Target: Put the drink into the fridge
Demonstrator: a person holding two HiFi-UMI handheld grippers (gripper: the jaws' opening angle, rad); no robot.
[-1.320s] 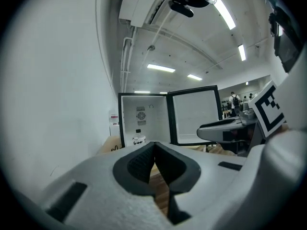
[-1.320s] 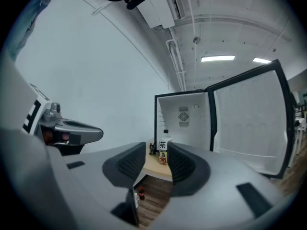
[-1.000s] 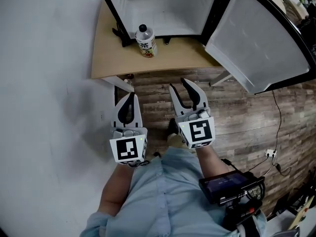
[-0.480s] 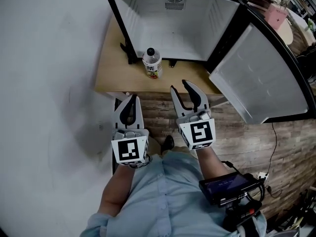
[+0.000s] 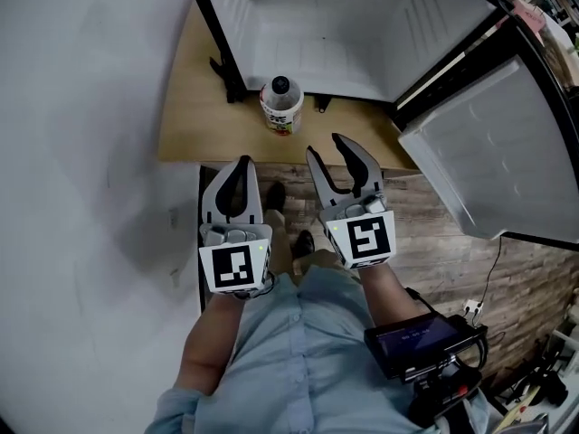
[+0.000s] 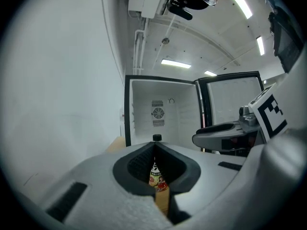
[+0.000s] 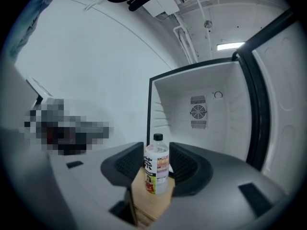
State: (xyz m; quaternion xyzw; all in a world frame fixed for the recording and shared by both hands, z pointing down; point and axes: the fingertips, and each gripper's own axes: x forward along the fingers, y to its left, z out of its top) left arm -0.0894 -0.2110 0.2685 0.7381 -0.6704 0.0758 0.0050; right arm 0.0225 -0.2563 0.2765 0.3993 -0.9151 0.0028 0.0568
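Note:
The drink bottle (image 5: pixel 280 107), clear with a black cap and a printed label, stands upright on the wooden table (image 5: pixel 204 107) just in front of the open fridge (image 5: pixel 317 34). The fridge's white inside looks bare. My left gripper (image 5: pixel 242 163) hangs short of the table's near edge, its tips together with nothing in them. My right gripper (image 5: pixel 326 149) is beside it and its jaws are opening, with nothing between them. Through the right jaws the bottle (image 7: pixel 157 169) shows ahead, apart from the pads. The left gripper view shows only a slit of the bottle (image 6: pixel 157 178).
The fridge door (image 5: pixel 488 143) swings wide open to the right, over the wood-plank floor (image 5: pixel 434 242). A white wall (image 5: pixel 81 152) runs along the left. A black device (image 5: pixel 421 337) sits at the person's waist, and cables and a socket (image 5: pixel 470 308) lie on the floor at right.
The view has moved closer to the table and fridge. Both grippers now reach nearly to the table's near edge, and the right jaws stand a little wider.

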